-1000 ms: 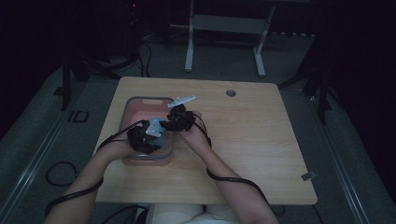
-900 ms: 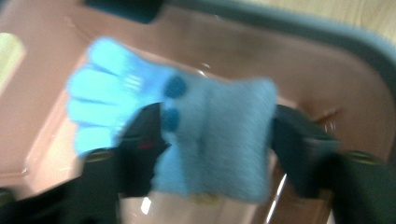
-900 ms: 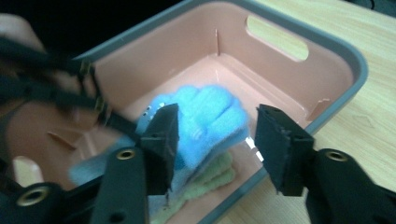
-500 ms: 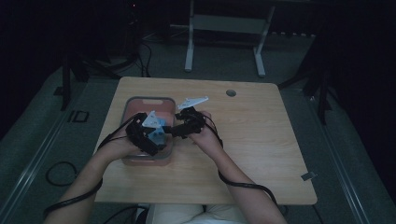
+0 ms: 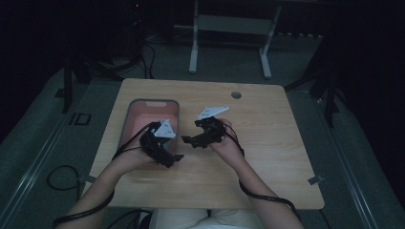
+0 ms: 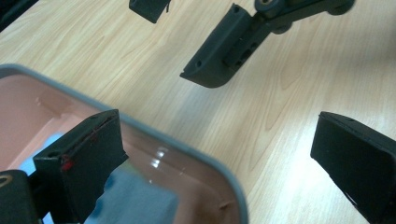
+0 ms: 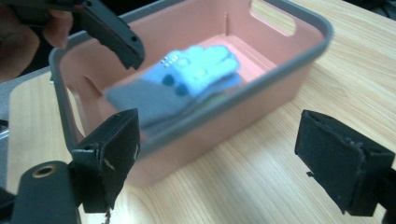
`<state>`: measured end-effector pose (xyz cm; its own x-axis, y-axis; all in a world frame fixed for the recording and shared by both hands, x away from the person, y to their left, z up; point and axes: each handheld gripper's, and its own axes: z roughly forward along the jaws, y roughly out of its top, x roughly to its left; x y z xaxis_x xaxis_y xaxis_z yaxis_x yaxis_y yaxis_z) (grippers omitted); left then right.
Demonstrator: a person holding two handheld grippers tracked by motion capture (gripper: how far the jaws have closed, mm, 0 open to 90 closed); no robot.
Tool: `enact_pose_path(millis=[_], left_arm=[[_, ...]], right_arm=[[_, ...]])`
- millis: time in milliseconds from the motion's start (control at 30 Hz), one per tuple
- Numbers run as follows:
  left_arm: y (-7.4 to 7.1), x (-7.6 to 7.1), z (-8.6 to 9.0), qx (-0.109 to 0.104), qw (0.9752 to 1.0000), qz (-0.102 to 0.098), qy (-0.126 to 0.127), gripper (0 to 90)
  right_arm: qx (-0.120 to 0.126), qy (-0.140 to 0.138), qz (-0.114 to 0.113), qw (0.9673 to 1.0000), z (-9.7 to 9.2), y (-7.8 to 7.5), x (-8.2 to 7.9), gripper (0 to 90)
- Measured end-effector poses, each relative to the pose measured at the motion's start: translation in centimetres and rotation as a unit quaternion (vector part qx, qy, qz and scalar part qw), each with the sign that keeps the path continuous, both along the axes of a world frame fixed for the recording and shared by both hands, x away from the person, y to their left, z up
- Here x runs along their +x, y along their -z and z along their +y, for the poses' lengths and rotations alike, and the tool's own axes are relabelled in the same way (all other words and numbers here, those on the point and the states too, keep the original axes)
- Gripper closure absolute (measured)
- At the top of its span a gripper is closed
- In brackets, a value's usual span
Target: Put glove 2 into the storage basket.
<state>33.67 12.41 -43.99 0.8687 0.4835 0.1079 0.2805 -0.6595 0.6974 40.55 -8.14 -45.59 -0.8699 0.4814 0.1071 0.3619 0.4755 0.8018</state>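
A pink bin with a grey rim (image 5: 128, 114) stands on the left part of the wooden table (image 5: 267, 157). In it lies a light blue glove with a grey cuff (image 7: 187, 79), also seen as a blur in the left gripper view (image 6: 135, 200). My left gripper (image 5: 168, 153) hovers over the bin's near right corner, with the bin rim (image 6: 187, 154) running between its jaws (image 6: 219, 163). My right gripper (image 5: 191, 138) hangs just right of the bin and faces its side wall (image 7: 280, 70). Both grippers' jaws have just been opening and stand wide with nothing between them.
The left gripper's jaw (image 7: 112, 35) shows above the bin's far corner in the right gripper view. The right gripper's jaw (image 6: 224, 46) hangs over bare wood in the left gripper view. A round cable hole (image 5: 236, 95) sits near the table's far edge.
Both hands have drawn out of the bin, moving right and toward the person. The jaws of both grippers have spread apart, and the glove stays in the bin.
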Motion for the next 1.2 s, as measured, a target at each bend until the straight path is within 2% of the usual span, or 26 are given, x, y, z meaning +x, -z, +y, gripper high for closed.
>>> enact_pose_path(millis=[233,700,933,1067,1200], left_arm=[[0.1,-0.9,-2.1,-0.004,0.9996,-0.013,0.025,2.4],[0.9,-2.3,-6.0,-0.016,0.9985,-0.016,0.051,2.4],[2.1,-2.8,-7.7,-0.017,0.9972,-0.007,0.072,2.5],[2.9,-3.2,-8.8,0.002,0.9966,-0.007,0.082,3.3],[3.7,-3.7,-9.7,-0.005,0.9956,-0.001,0.093,3.2]], right_arm=[[-0.015,0.006,-0.009,0.9998,-2.1,0.5,-0.4,14.1],[-0.021,0.017,-0.013,0.9996,-6.4,2.0,-1.6,14.1],[-0.022,0.023,-0.011,0.9994,-8.4,3.1,-2.3,14.2],[-0.022,0.026,-0.006,0.9994,-9.1,3.9,-2.7,14.2],[-0.020,0.030,-0.005,0.9993,-9.9,4.8,-3.4,14.2]])
